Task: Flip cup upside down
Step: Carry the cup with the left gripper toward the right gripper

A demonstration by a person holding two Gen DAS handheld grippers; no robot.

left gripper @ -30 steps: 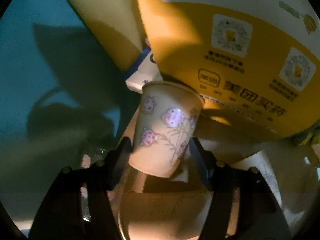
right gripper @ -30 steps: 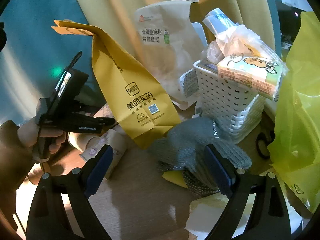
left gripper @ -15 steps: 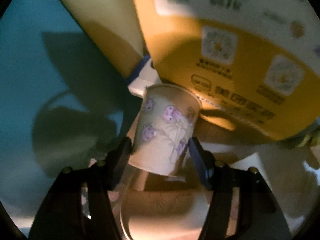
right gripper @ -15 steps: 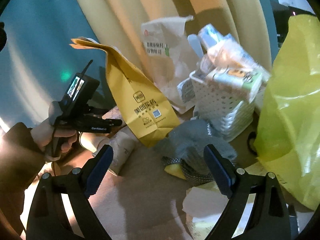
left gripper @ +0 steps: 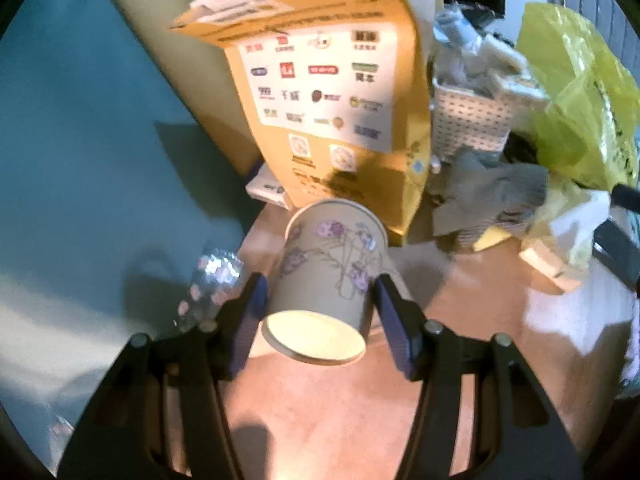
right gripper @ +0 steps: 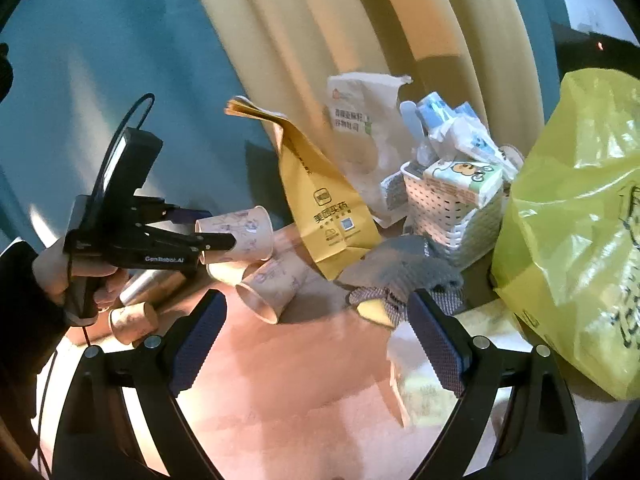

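My left gripper (left gripper: pixel 318 306) is shut on a beige paper cup (left gripper: pixel 326 276) printed with purple cartoon figures. It holds the cup in the air, lying nearly sideways, base toward the camera and rim pointing away. In the right wrist view the same cup (right gripper: pixel 240 236) sits in the left gripper (right gripper: pixel 218 242) above the table, rim to the right. My right gripper (right gripper: pixel 316 334) is open and empty above the wooden table (right gripper: pixel 304 392).
More paper cups (right gripper: pixel 272 286) lie on their sides under the held cup, one (right gripper: pixel 132 320) by the hand. A yellow paper bag (right gripper: pixel 324 208), white basket (right gripper: pixel 452 216), grey gloves (right gripper: pixel 404 270) and a yellow-green plastic bag (right gripper: pixel 576 220) crowd the back and right.
The left gripper has lifted the cup off the table and tipped it from upright to nearly sideways, base toward the camera. The right gripper has pulled back and stays open.
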